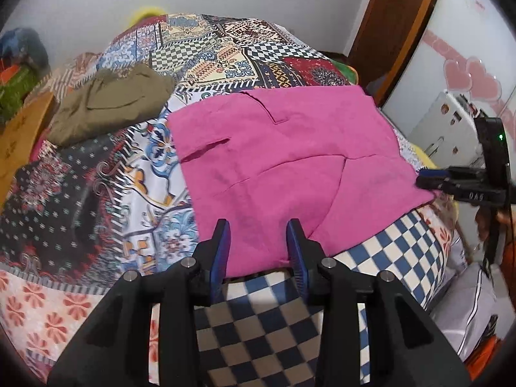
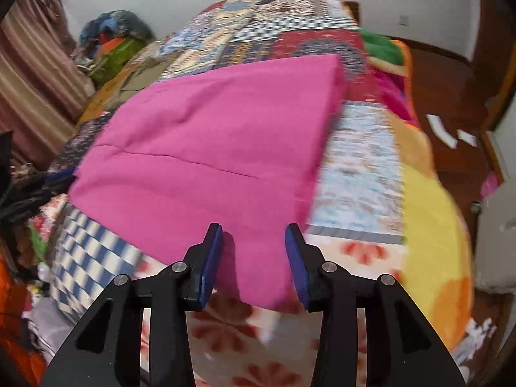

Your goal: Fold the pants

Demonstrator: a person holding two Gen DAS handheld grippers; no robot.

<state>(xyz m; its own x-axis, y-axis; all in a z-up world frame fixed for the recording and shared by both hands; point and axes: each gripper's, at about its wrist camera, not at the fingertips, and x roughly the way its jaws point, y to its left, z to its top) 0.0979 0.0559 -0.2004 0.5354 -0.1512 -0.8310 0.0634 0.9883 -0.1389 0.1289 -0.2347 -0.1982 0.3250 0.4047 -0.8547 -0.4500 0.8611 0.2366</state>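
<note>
The pink pants [image 1: 283,148] lie folded into a flat rectangle on the patchwork bed cover [image 1: 225,48]. My left gripper [image 1: 258,225] stands open over the near edge of the pants, with the cloth lying flat between its blue pads [image 1: 222,245], which do not press on it. In the right wrist view the pink pants [image 2: 209,129] fill the middle. My right gripper [image 2: 253,229] is open astride their near corner, and the cloth lies loose between the pads. The right gripper [image 1: 425,180] also shows at the pants' right edge in the left wrist view.
A folded olive garment [image 1: 109,103] lies at the bed's far left. A heap of clothes and bags [image 2: 113,38] sits by the striped curtain [image 2: 32,64]. A yellow-orange blanket [image 2: 432,225] hangs over the bed's right edge, above the wooden floor [image 2: 451,96]. A white cabinet [image 1: 451,64] stands to the right.
</note>
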